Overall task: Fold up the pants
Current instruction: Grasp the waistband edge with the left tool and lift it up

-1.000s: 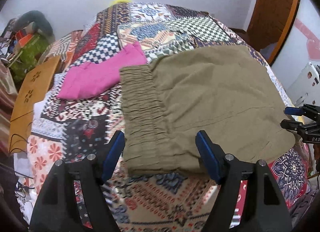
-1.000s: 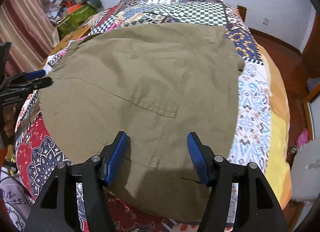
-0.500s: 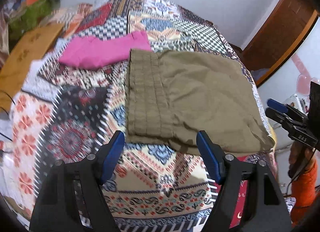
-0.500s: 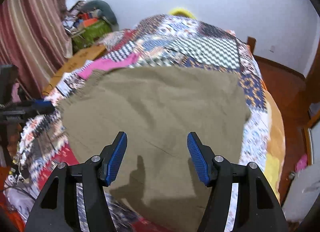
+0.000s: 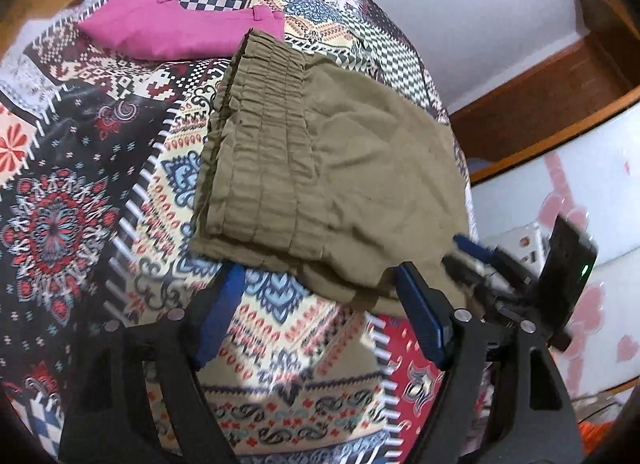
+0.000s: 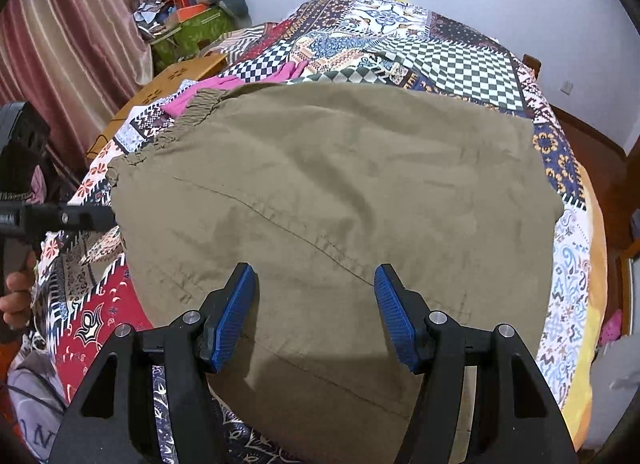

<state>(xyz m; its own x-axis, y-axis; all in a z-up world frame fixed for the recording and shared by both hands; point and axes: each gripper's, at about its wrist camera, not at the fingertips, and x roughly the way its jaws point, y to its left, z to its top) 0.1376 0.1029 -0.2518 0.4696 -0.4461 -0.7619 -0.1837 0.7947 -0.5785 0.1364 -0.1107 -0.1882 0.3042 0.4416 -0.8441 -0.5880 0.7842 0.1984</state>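
1. Left wrist view: the olive pants [image 5: 340,168] lie folded flat on the bed's patchwork quilt [image 5: 80,184], gathered elastic waistband at the picture's left, their long axis running toward the right.
2. The left gripper [image 5: 320,300] has just widened; its blue ribbed fingers [image 5: 420,316] stand apart over the near edge, clamping nothing.
3. The right gripper [image 6: 314,312] hovers open above the smooth, creased cloth.
4. A folded pink garment [image 5: 180,30] lies just beyond the waistband.

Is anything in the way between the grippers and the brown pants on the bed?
Nothing visible. The left gripper and right gripper both hang open right over the brown pants, with no other thing between them and the cloth.
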